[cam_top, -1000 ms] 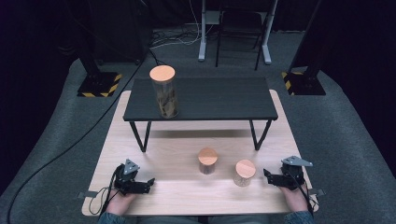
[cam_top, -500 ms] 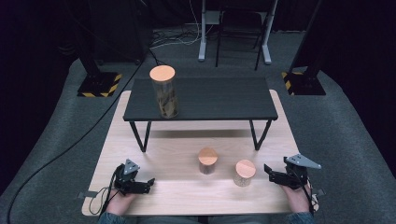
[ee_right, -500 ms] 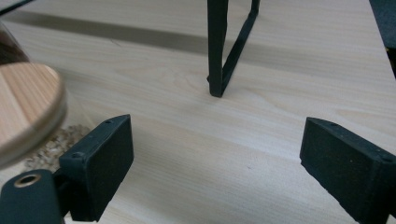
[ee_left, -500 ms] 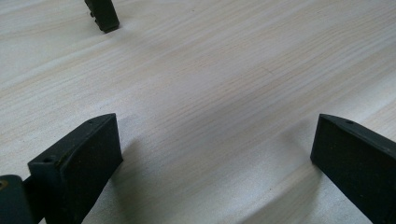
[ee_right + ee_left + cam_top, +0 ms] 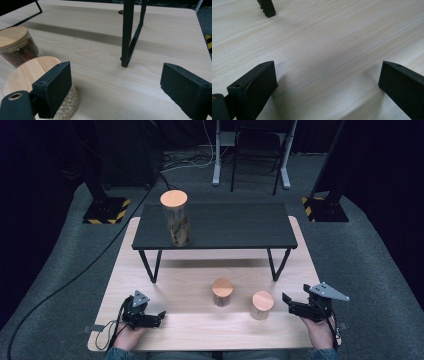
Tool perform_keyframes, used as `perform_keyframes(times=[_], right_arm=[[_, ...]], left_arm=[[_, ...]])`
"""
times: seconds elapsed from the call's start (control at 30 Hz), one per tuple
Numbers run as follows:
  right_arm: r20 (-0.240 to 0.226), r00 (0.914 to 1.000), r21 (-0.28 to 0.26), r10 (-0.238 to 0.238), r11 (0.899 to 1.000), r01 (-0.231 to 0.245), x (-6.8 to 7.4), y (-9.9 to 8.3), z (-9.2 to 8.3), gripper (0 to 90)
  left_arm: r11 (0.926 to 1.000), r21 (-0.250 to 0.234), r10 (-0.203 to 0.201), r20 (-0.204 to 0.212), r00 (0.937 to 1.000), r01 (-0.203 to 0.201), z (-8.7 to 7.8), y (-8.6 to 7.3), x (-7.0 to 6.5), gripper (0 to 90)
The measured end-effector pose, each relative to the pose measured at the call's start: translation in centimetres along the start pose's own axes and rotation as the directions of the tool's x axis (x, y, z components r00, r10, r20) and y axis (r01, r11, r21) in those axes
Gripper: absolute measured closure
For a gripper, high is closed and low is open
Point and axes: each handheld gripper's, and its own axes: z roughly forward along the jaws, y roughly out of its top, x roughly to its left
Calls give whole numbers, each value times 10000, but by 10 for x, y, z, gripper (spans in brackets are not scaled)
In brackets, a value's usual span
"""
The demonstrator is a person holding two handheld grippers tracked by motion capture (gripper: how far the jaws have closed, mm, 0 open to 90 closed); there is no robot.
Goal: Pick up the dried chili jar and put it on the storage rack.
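Two short jars with wooden lids stand on the pale wooden table point(image 5: 200, 330): one with dark contents point(image 5: 222, 292) and one with pale grains point(image 5: 262, 305). A tall glass jar with a wooden lid point(image 5: 175, 220) stands upright on the left part of a low black table point(image 5: 235, 225). My left gripper point(image 5: 159, 318) rests at the front left, open, with bare wood between its jaws point(image 5: 325, 80). My right gripper point(image 5: 288, 303) is open just right of the grain jar point(image 5: 27, 75), which lies beside its left jaw, not between the jaws point(image 5: 115, 85). The dark-content jar point(image 5: 15, 45) stands beyond.
The black table's legs point(image 5: 128, 35) stand on the wood ahead of my right gripper; one foot point(image 5: 267, 8) shows far ahead of the left. Dark carpet, stand bases with yellow-black tape point(image 5: 106, 211) and a chair frame point(image 5: 250, 150) lie beyond the table.
My right gripper has risen and tipped slightly, staying beside the grain jar. The left gripper and the jars have not moved.
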Motion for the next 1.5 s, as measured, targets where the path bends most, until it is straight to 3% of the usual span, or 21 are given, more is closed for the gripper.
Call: perform_keyframes(times=[0.23, 0.47, 0.77, 1.5], right_arm=[[-433, 9990, -258, 84, 9996, -95, 10, 8, -5, 92], [-631, 9979, -436, -140, 9990, 113, 22, 16, -8, 91], [-793, 9964, -446, -289, 9987, 254, 34, 20, -6, 78], [-1375, 9880, -389, -702, 9971, 654, 83, 40, 6, 59]], left_arm=[[10000, 22, 28, 4, 10000, -28, 0, 0, 0, 16], [10000, 20, 23, 2, 10000, -23, 0, 0, 0, 16], [10000, 20, 21, -3, 10000, -21, -1, 0, 0, 16], [10000, -4, -24, -5, 10000, 24, -1, -1, -1, 16]])
